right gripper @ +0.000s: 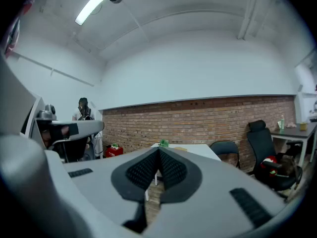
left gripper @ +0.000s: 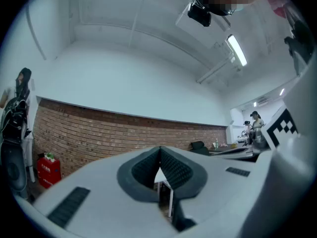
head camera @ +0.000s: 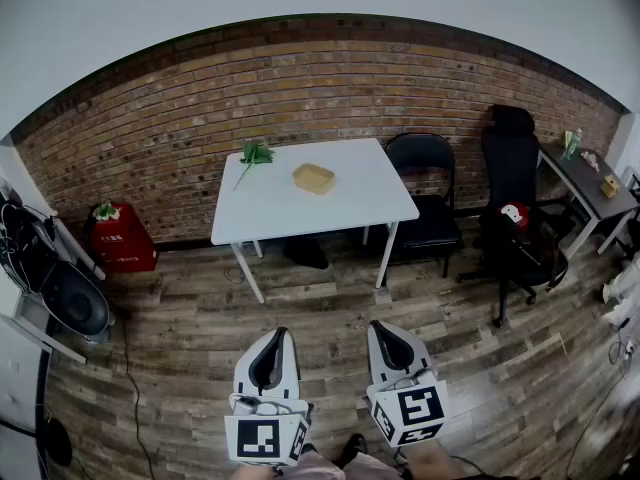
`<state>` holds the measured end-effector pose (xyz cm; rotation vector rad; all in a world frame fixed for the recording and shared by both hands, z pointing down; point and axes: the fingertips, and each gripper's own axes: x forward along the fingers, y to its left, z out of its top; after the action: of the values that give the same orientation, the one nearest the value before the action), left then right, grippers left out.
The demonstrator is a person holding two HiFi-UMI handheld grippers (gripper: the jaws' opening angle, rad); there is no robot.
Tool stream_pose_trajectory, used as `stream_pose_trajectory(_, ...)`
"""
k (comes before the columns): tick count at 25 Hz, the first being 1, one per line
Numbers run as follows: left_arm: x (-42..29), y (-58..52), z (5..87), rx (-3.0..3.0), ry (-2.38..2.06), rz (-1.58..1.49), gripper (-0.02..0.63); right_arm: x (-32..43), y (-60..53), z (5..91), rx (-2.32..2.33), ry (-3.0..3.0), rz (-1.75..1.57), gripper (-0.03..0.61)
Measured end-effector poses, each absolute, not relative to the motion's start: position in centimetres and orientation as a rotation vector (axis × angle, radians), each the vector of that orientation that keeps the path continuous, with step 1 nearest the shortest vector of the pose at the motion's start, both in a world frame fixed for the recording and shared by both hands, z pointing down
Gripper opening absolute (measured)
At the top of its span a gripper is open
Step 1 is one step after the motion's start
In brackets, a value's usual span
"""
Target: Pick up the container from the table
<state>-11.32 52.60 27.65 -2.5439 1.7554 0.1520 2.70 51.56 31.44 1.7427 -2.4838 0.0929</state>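
I'm standing back on the wood-plank floor (head camera: 180, 338), left hand-held gripper (head camera: 278, 336) and right hand-held gripper (head camera: 384, 328) both clenched, pads together, nothing between them. The shallow tan rectangular container (head camera: 313, 178) sits well ahead of both, roughly on the line between them, on the white rectangular surface (head camera: 350, 213). A green leafy sprig (head camera: 255, 154) lies near it, further left. I'd call this the approach, not yet begun. Next up: close that gap, let one pair of jaws open, and line them up on the container's rim.
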Motion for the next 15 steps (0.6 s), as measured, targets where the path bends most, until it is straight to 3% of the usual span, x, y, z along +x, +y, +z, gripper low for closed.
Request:
stream_pose_trajectory(10,-10.9,52.7,27.8,-2.545,1.762,0.136,0.008,3.1,51.6,31.1,1.743,-2.535,0.097,0.0)
stream_pose_trajectory(12,-10.7,52.6,27.9,-2.546,1.764,0.129,0.008,2.9,51.6,31.1,1.712,-2.576,0.12,0.169)
stream_pose_trajectory(15,-10.1,52.6,28.0,-2.545,1.77,0.123,0.008,3.3,51.6,31.4,1.698,-2.564,0.107,0.155)
